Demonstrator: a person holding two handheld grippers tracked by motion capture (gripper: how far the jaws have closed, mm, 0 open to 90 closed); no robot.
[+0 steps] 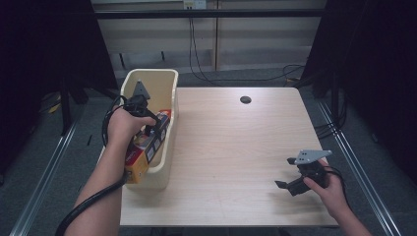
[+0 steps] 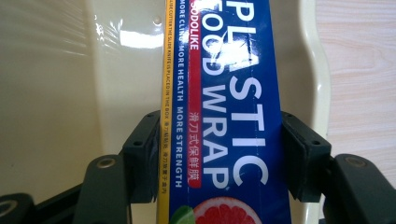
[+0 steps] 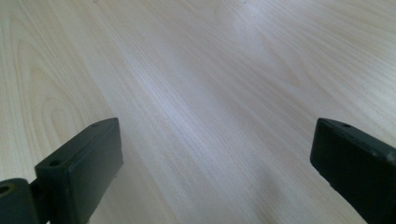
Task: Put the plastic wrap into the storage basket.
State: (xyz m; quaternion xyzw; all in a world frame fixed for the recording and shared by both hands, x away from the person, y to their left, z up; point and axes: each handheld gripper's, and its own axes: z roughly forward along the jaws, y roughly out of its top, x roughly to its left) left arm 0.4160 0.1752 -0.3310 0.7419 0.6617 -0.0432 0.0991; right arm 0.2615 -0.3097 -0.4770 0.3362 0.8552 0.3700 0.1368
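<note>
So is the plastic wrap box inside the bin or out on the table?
Inside. The plastic wrap box sits in the cream bin, leaning along its wall, with the left gripper shut on it.

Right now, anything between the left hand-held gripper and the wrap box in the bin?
Nothing visible. The left hand-held gripper already has its jaws on both sides of the plastic wrap box, which sits inside the cream bin.
</note>
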